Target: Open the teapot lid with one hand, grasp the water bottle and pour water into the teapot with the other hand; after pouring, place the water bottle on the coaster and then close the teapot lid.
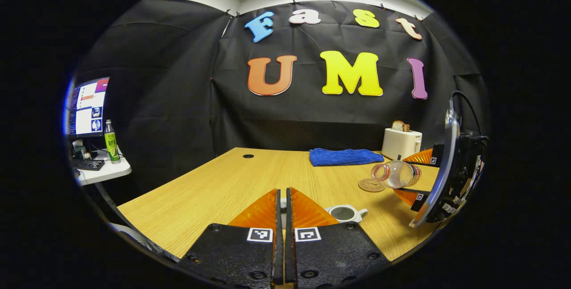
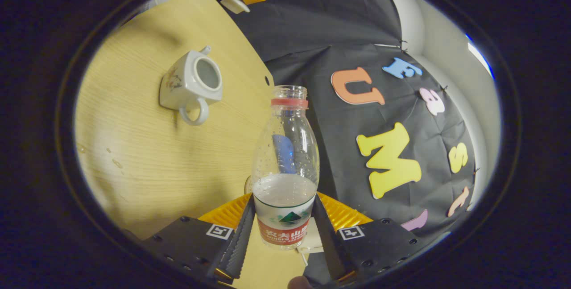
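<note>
Right gripper (image 2: 283,217), fingers clamping the bottle (image 2: 285,168), should tip the mouth squarely over the open teapot (image 2: 192,84); left gripper (image 1: 281,208) fingers near-closed, contents unclear.

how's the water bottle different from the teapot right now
The water bottle is clear plastic with some water showing inside; the teapot is white ceramic, so its contents can't be seen through the wall. The bottle is held off the table in the right tongs, tipped on its side in the left gripper view; the teapot sits on the table, ungripped. The teapot has a handle; the bottle has none. Both stand open, with no cap or lid on.
</note>
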{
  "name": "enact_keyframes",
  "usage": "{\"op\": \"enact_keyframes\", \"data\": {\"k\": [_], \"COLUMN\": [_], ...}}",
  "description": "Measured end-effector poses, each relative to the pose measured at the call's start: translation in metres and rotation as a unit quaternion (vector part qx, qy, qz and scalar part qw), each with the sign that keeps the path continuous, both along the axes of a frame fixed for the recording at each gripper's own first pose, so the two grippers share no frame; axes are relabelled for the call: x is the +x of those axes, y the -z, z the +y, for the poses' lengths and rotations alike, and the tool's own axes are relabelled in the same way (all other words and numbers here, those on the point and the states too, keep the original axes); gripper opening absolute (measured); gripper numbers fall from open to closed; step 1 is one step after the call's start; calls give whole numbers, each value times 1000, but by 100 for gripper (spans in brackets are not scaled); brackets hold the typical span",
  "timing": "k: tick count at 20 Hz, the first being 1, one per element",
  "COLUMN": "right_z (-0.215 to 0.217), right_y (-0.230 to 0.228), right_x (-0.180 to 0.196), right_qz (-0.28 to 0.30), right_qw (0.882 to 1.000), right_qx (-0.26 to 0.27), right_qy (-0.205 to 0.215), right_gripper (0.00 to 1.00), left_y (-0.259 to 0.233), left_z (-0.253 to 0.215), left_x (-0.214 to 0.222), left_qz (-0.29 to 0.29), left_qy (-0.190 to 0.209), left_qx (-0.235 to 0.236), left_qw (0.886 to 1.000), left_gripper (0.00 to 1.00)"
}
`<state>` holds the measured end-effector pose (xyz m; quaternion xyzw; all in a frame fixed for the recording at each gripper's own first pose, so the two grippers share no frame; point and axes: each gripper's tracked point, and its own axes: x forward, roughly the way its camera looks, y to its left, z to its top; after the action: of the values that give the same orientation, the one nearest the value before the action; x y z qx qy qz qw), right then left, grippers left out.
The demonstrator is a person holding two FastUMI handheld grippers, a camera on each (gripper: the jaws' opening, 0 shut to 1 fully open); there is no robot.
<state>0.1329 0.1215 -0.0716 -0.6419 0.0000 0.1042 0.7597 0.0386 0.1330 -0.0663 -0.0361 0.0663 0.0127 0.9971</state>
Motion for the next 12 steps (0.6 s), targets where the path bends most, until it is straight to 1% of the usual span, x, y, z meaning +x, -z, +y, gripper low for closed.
{"op": "enact_keyframes", "data": {"k": [3, 6, 8, 12], "right_z": [6, 14, 24, 39], "right_y": [1, -1, -6, -10], "right_x": [1, 7, 6, 7], "right_qz": [-17, -36, -53, -70], "right_qw": [998, 995, 992, 985], "right_qx": [-51, -84, -110, -149], "right_qy": [-15, -27, -40, -59], "right_gripper": [72, 71, 72, 72], "left_y": [2, 2, 4, 8], "left_z": [5, 7, 9, 10], "left_x": [-2, -1, -1, -2], "left_qz": [0, -2, 0, 4], "left_qy": [-4, -3, -3, -2], "left_qx": [-3, -3, -3, -4], "left_qw": [1000, 1000, 1000, 1000], "left_gripper": [4, 4, 4, 4]}}
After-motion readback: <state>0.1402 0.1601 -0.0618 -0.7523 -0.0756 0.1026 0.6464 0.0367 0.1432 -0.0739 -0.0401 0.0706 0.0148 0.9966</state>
